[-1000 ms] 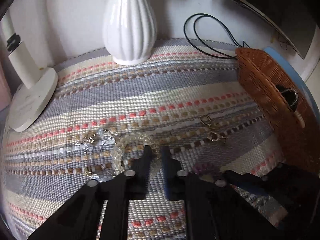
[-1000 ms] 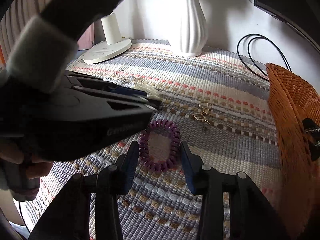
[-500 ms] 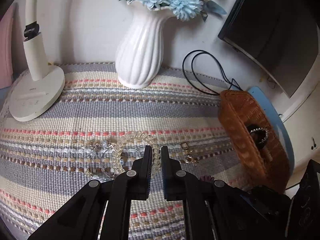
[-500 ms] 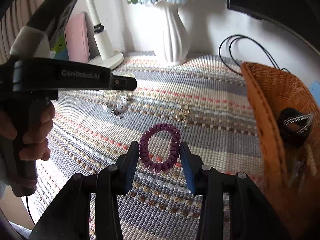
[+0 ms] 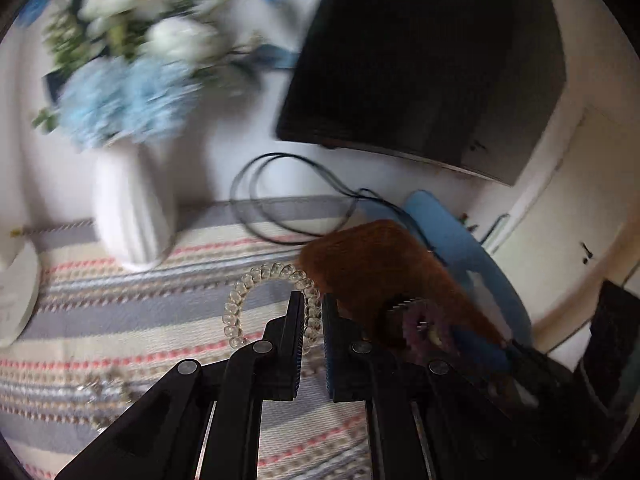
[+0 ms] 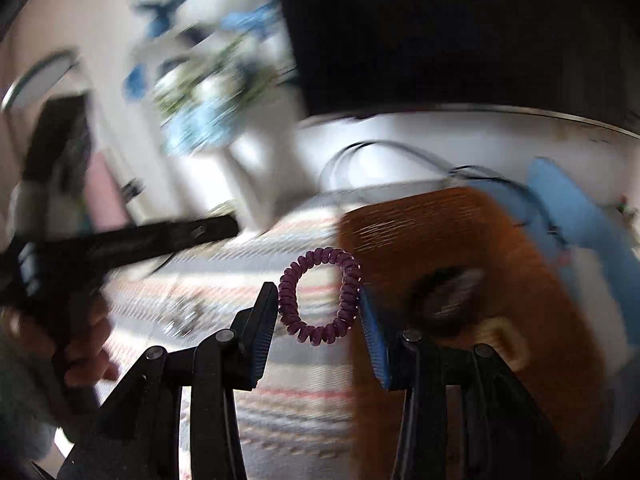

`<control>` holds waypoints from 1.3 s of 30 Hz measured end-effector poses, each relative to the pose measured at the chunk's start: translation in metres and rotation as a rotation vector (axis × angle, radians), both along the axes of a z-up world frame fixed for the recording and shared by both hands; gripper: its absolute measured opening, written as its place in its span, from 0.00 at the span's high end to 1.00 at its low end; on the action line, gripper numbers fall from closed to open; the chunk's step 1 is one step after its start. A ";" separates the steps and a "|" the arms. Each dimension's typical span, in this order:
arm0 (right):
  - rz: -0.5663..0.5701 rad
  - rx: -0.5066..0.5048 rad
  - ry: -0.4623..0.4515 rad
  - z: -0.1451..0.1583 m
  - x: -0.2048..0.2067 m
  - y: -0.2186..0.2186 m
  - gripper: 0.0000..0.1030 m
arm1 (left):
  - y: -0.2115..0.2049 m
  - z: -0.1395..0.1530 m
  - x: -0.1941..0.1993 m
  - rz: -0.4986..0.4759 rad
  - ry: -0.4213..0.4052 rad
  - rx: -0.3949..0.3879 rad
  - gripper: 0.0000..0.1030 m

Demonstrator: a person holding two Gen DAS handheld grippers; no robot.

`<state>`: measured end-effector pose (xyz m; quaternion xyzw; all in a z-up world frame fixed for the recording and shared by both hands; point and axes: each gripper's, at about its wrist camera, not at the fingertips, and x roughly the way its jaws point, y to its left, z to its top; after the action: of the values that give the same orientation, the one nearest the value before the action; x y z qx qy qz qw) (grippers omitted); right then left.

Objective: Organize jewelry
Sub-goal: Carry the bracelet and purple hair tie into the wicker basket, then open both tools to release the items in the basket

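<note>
The left hand-held gripper [image 5: 311, 314] had its two fingers drawn nearly together, pinching one side of a clear spiral bracelet [image 5: 272, 304] whose loop stood up and to the left of the fingertips, lifted off the striped woven mat [image 5: 120, 320] and just short of the near corner of the brown wicker basket [image 5: 376, 264]. The right hand-held gripper [image 6: 319, 308] had its fingers spread wider, pressing on both sides of a purple spiral bracelet [image 6: 320, 294] that hung between the pads in the air, just beside the near wall of the basket [image 6: 440, 248]. Inside the basket a dark ring-shaped item [image 6: 444, 300] and a pale yellowish piece [image 6: 502, 340] lay on the bottom, blurred by motion. Away from the basket, on the mat, a small glittering cluster of beaded jewelry [image 5: 100, 390] lay flat, well apart from both bracelets. Beyond that stood a white ribbed vase [image 5: 134, 208] with blue and white flowers [image 5: 128, 92], farther from the basket than the jewelry. A looped black cord [image 5: 288, 196] lay on the bench behind the basket, touching its far edge, and a blue oval object [image 5: 460, 240] sat under the basket's far side. A dark monitor [image 5: 424, 60] rose above and behind the basket. In the right wrist view the person's left hand [image 6: 80, 344] gripped the other tool's handle, far from the basket
</note>
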<state>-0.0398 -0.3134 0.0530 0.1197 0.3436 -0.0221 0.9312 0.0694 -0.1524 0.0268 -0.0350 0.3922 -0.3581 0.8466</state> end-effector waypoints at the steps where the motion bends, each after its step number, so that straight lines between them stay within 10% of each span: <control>1: -0.044 0.002 0.004 0.002 -0.001 -0.017 0.57 | -0.009 0.002 -0.004 -0.027 -0.004 -0.001 0.91; 18: -0.249 0.066 0.106 -0.029 -0.012 -0.109 0.57 | -0.132 -0.047 -0.049 -0.338 0.137 0.075 0.91; 39: -0.257 0.090 0.140 -0.043 -0.012 -0.114 0.57 | -0.137 -0.064 -0.055 -0.341 0.176 0.117 0.91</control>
<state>-0.0514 -0.4277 0.0101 0.2025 0.3903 -0.1339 0.8881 0.0140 -0.2893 -0.0371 0.0504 0.4849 -0.4685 0.7368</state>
